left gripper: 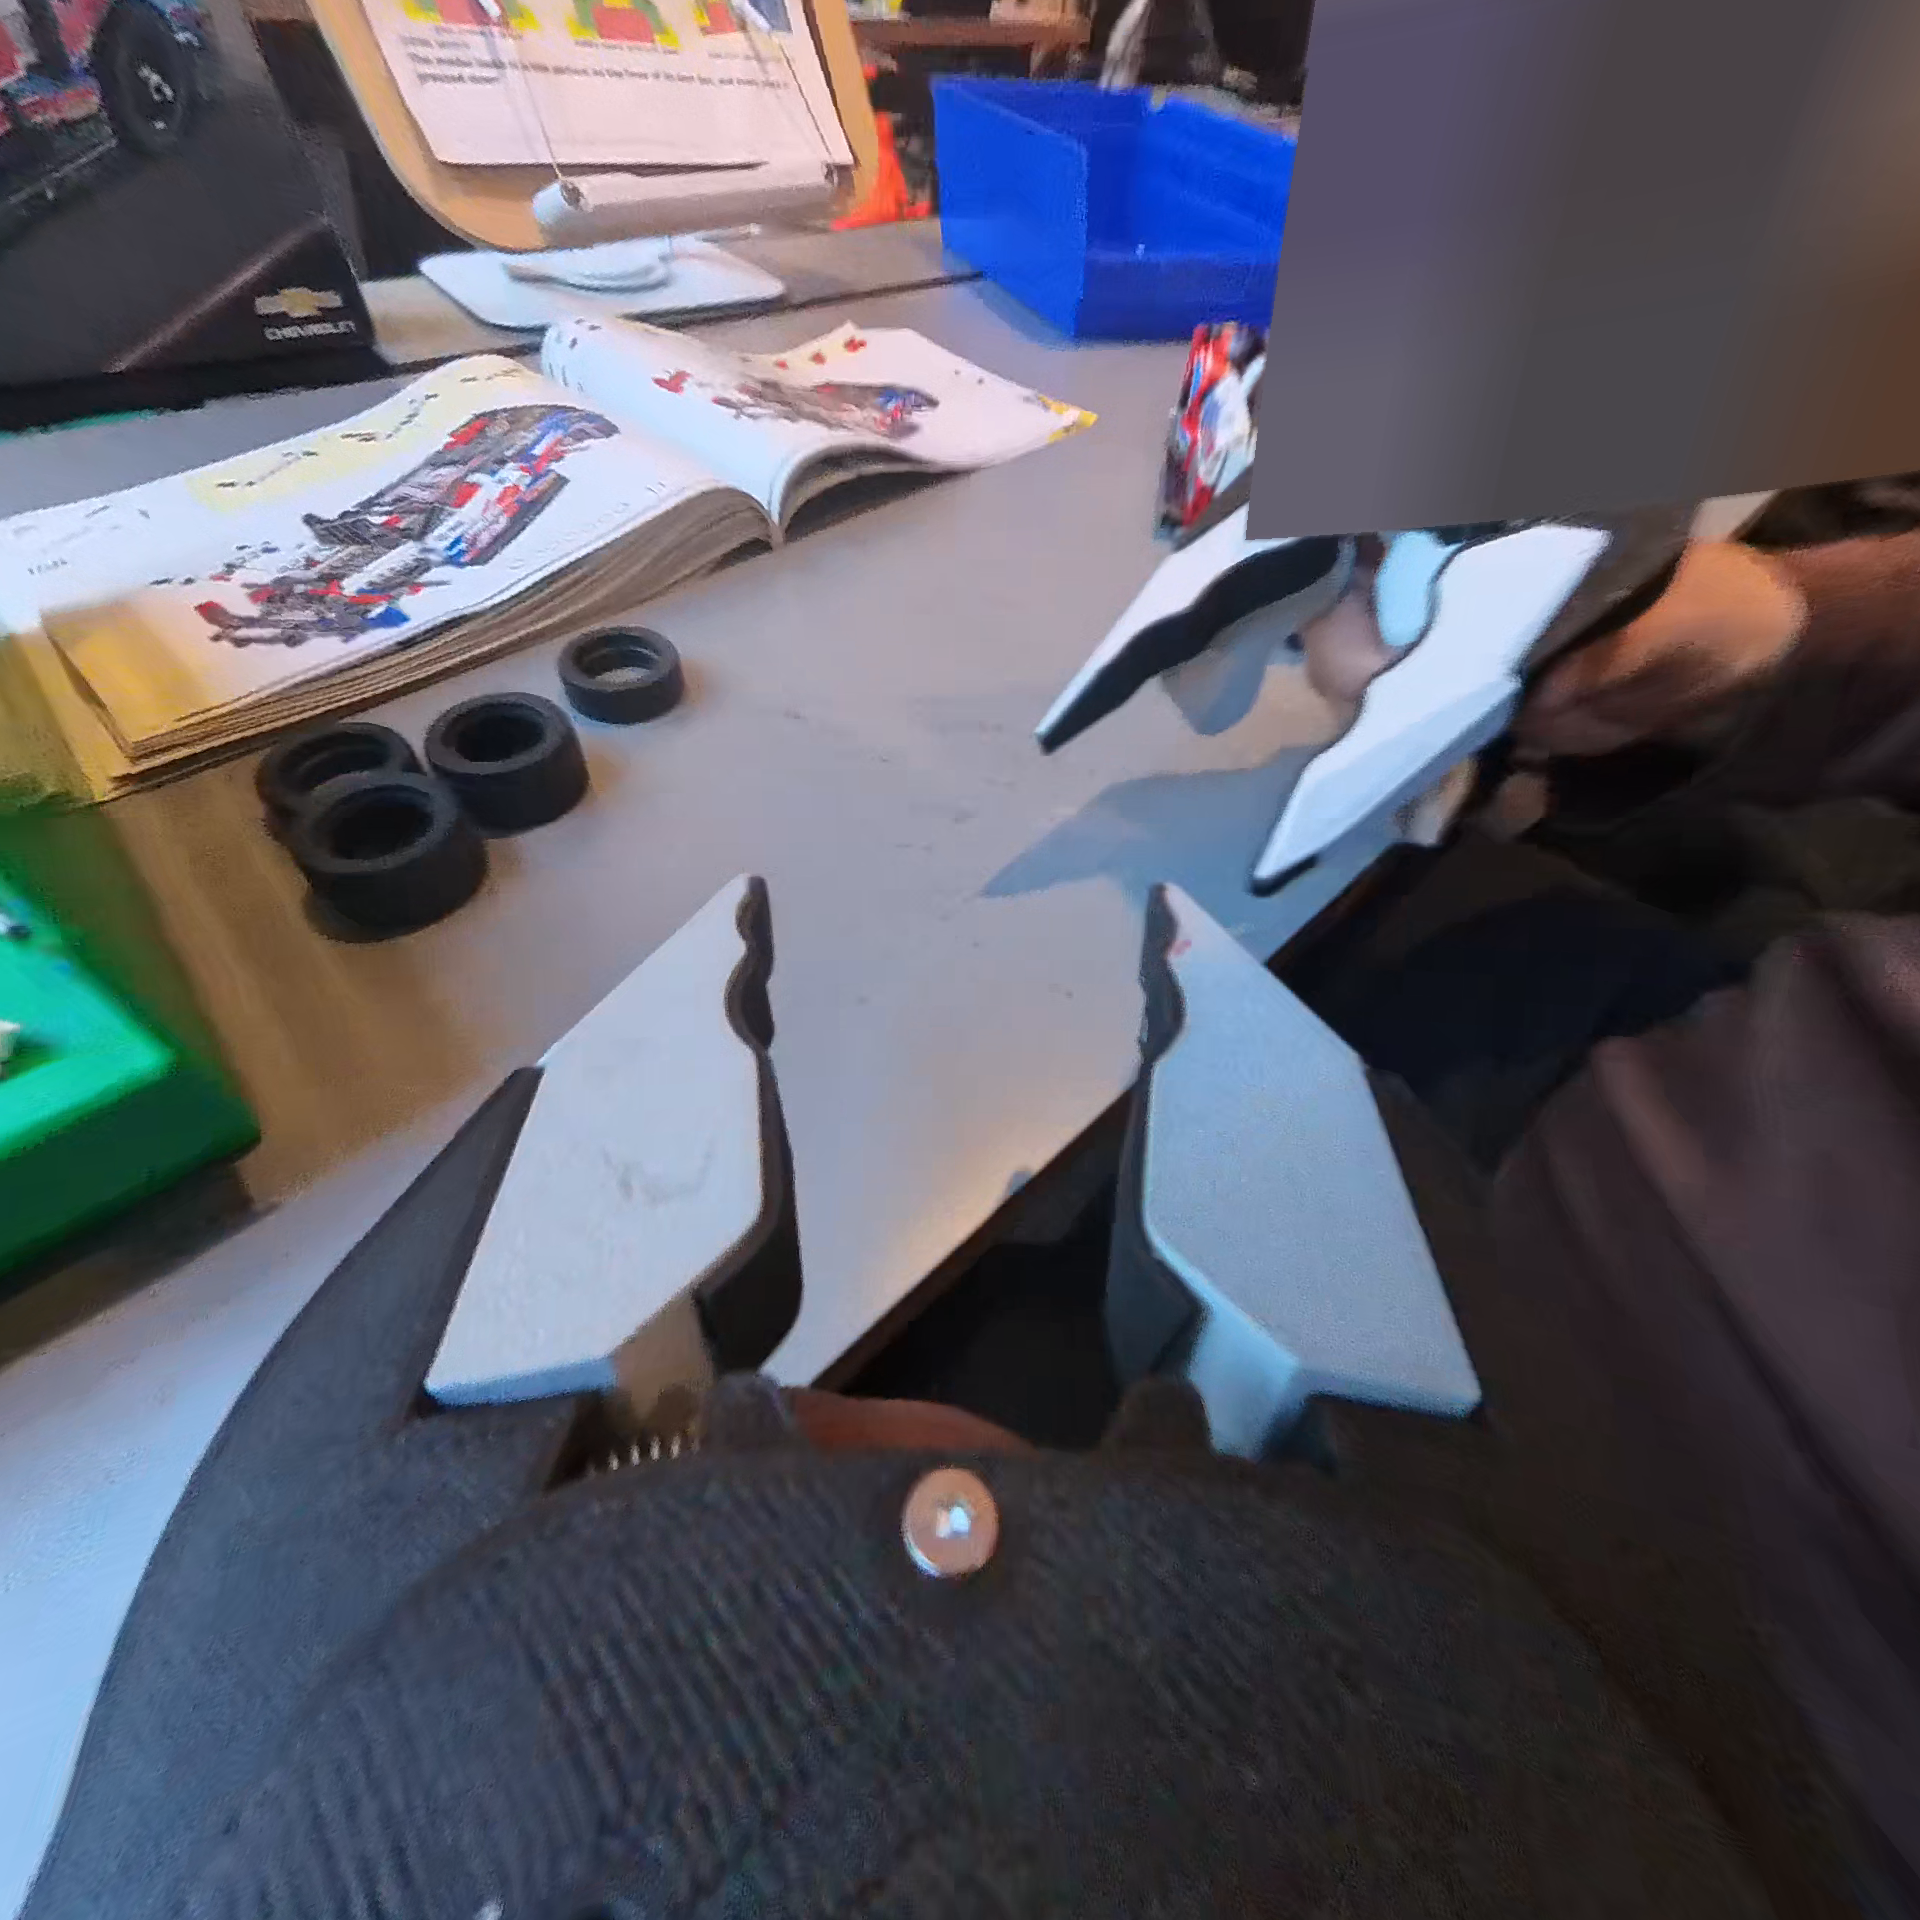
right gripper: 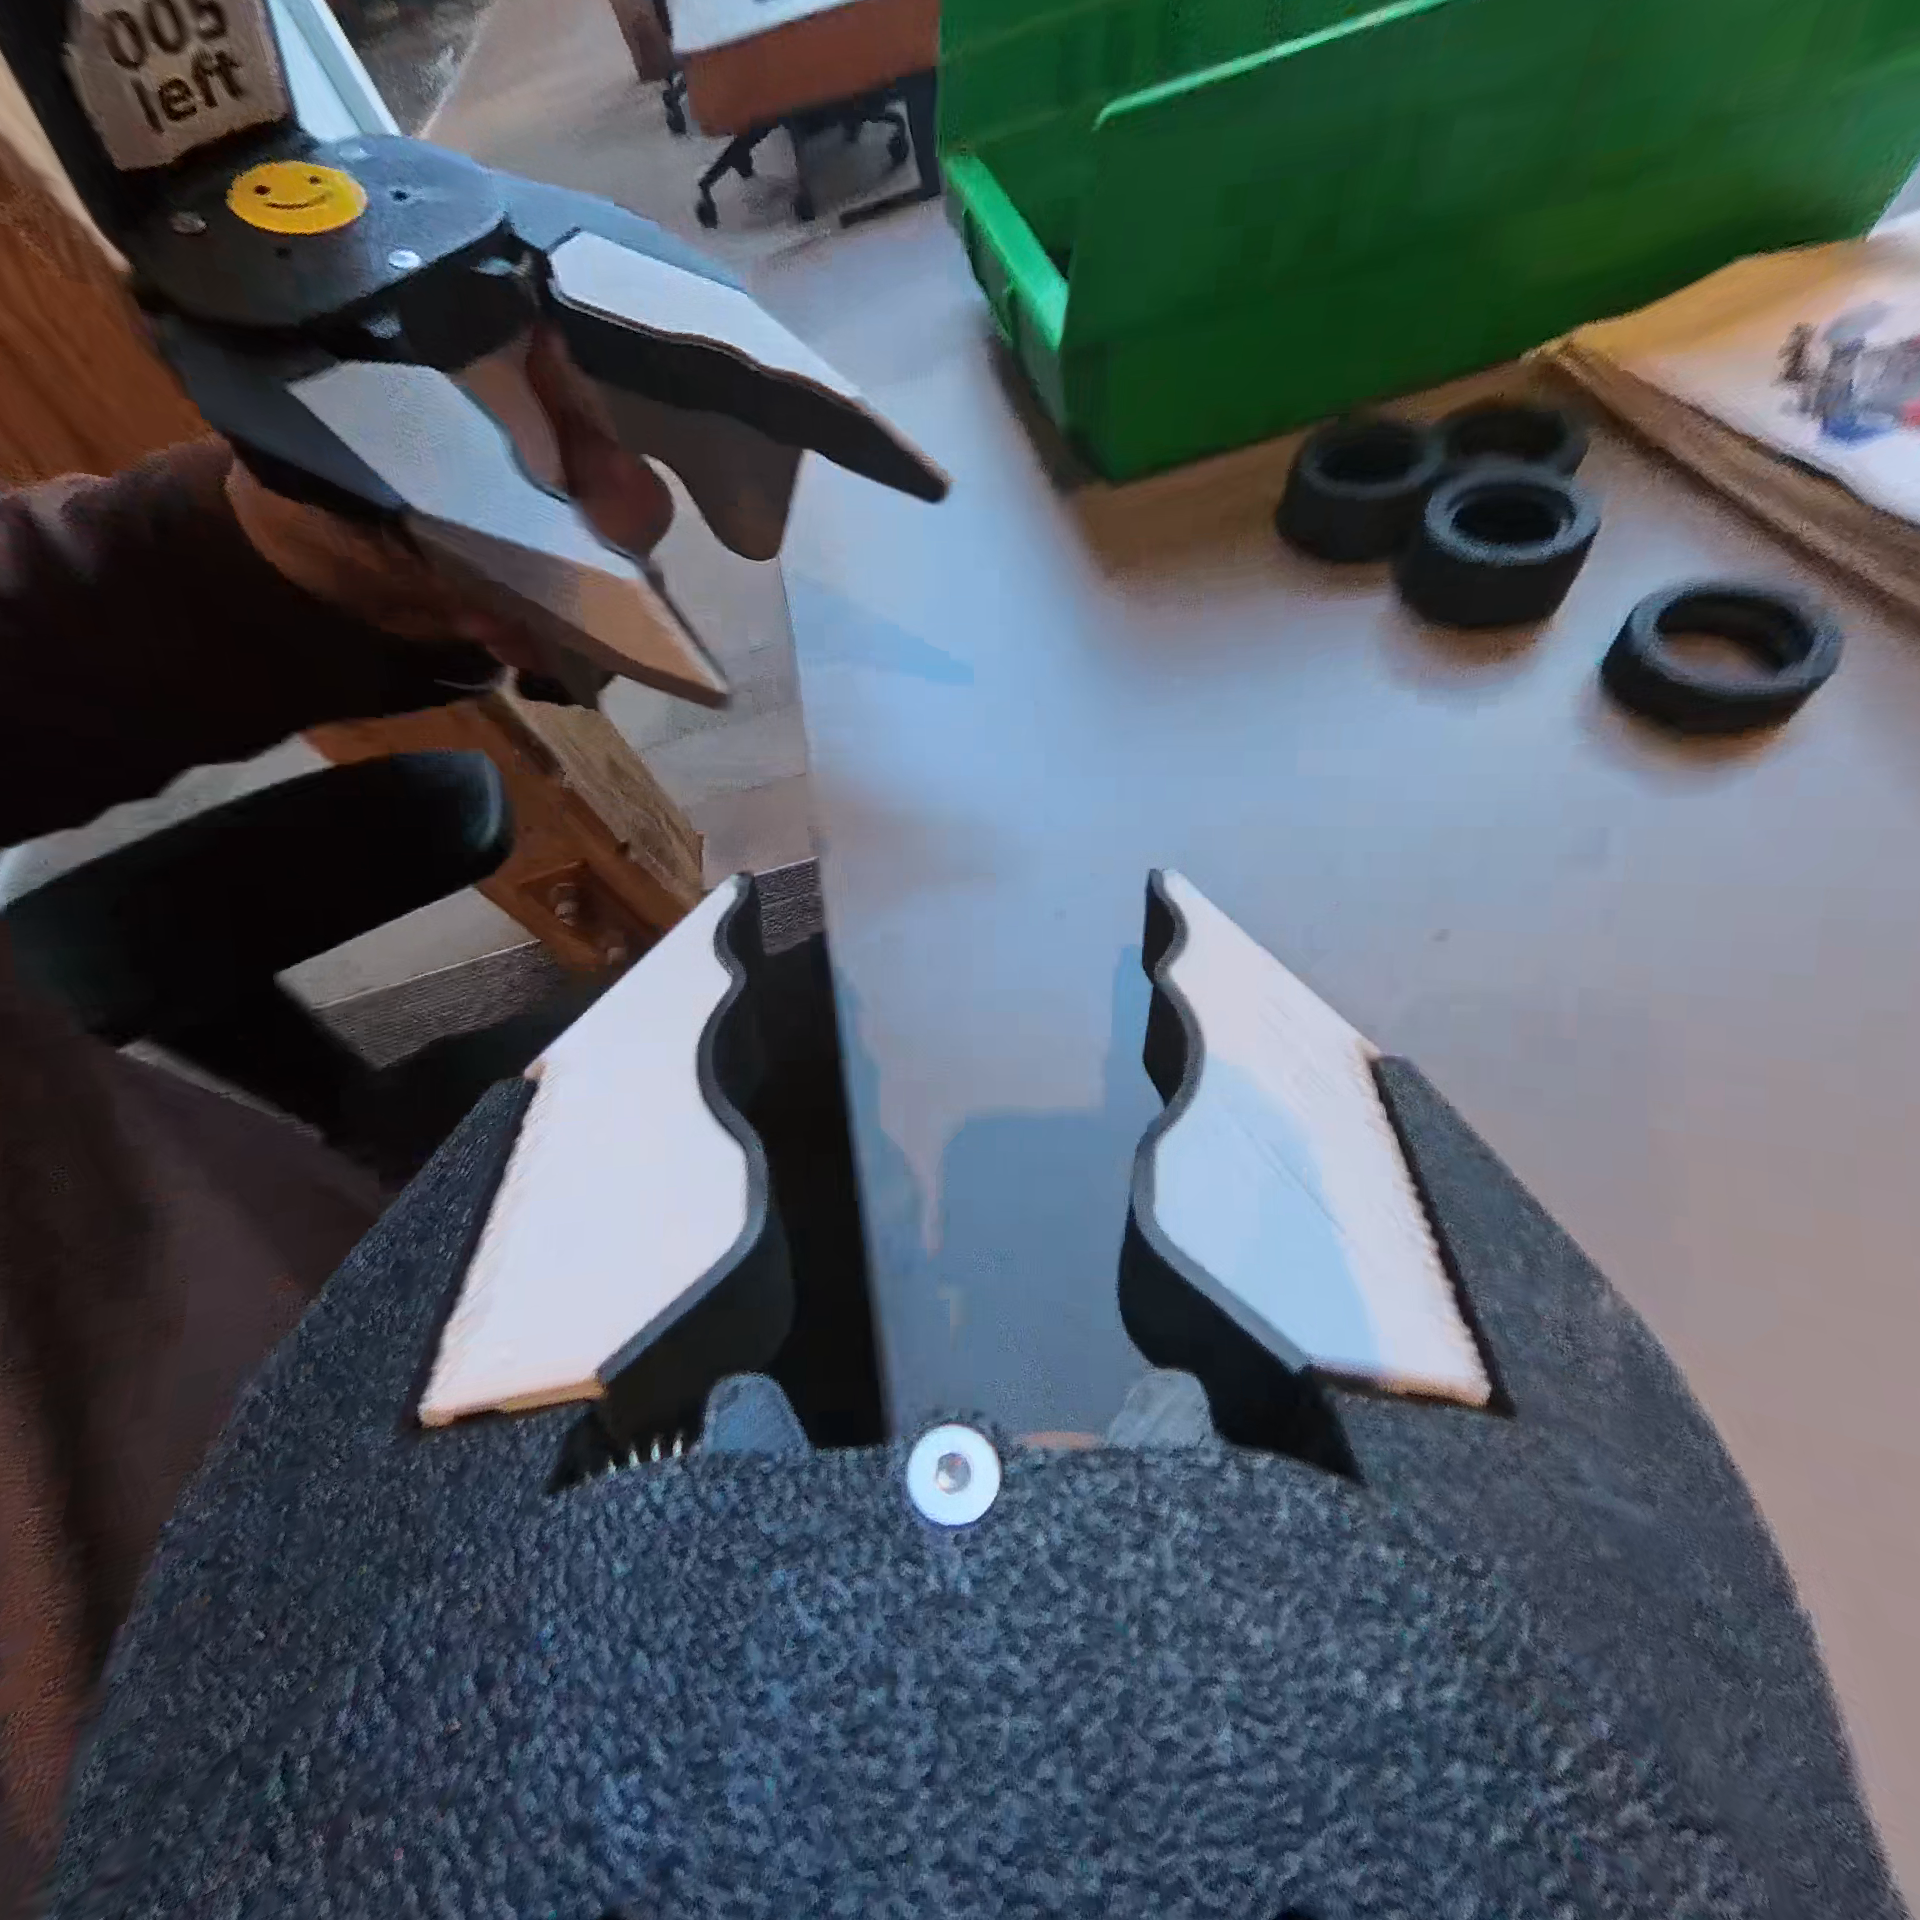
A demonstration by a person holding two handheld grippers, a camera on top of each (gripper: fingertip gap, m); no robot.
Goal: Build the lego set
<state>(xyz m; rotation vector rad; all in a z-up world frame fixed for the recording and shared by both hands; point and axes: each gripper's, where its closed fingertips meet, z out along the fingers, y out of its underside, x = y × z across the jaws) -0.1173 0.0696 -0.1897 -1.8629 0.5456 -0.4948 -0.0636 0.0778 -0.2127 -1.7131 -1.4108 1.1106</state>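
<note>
Four black tyres (left gripper: 457, 769) lie on the grey counter (left gripper: 883, 727), at about 10 o'clock from the left tool (left gripper: 956, 914) in its own view. Three sit bunched together, touching or nearly so; the fourth lies alone just beside them, on its side with the hole up. In the right wrist view the same tyres (right gripper: 1507, 520) are at 1 o'clock from the right tool (right gripper: 945, 904).

Beyond the tyres, at 11 o'clock in the left view, an open manual (left gripper: 499, 499) lies flat, its near edge close to them. A green bin (left gripper: 83, 1081) sits at 9 o'clock, a blue bin (left gripper: 1101, 208) at 1 o'clock, and a dark box (left gripper: 177, 229) at 11 o'clock behind the manual. A small red, white and blue model (left gripper: 1216, 416) shows at 1 o'clock, partly hidden.

Both tools stand wide, with nothing between their fingers, over the near edge of the counter. Each is held in a hand (left gripper: 1662, 665) in a dark sleeve (right gripper: 114, 644).
</note>
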